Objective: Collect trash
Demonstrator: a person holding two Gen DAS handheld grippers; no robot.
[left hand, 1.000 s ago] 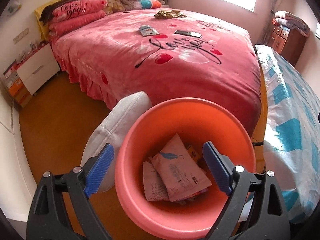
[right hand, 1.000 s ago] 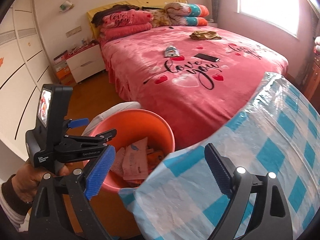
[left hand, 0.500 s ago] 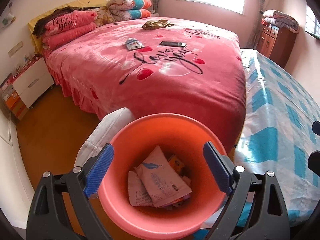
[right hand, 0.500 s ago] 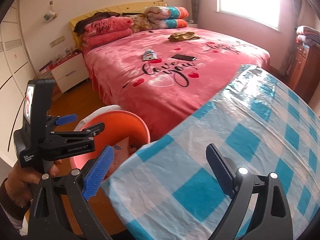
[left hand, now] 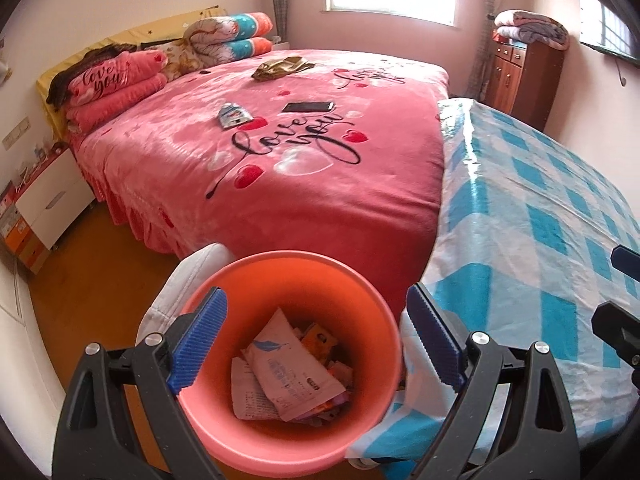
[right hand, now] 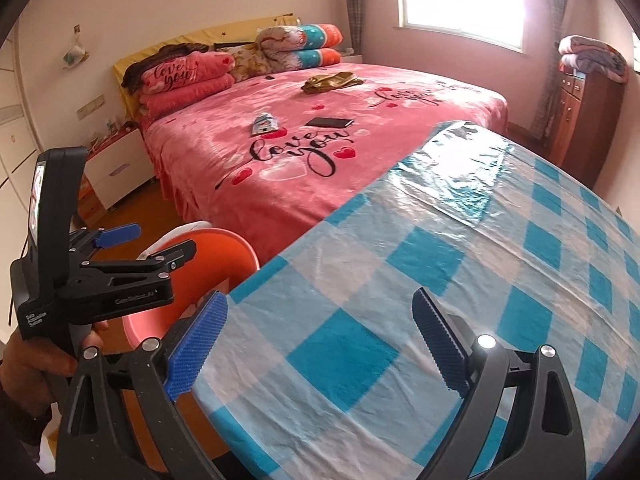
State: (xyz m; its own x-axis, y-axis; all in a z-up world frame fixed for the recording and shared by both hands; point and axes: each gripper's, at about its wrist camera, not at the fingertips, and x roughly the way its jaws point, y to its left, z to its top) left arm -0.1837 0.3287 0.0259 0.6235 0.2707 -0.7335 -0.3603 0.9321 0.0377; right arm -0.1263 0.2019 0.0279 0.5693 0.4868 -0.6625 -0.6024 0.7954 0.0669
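An orange bin (left hand: 224,436) stands on the floor below my left gripper (left hand: 316,340), which is open and empty above it. Paper wrappers (left hand: 288,372) lie inside the bin. The bin's rim also shows in the right wrist view (right hand: 224,240), partly hidden by the left gripper's body. My right gripper (right hand: 320,344) is open and empty over the blue-checked tablecloth (right hand: 440,280). On the pink bed (left hand: 280,160) lie a small wrapper (left hand: 234,115), a dark phone (left hand: 308,107) and a crumpled golden item (left hand: 284,68).
A white cushion (left hand: 180,288) leans beside the bin. A white nightstand (left hand: 52,196) stands left of the bed, a wooden cabinet (left hand: 524,76) by the window. The checked table (left hand: 540,220) fills the right side. Wooden floor (left hand: 92,272) lies left of the bin.
Both grippers have risen and tilted up, so the bin looks smaller and lower in view. The right gripper moved over the checked tablecloth. Both stayed open.
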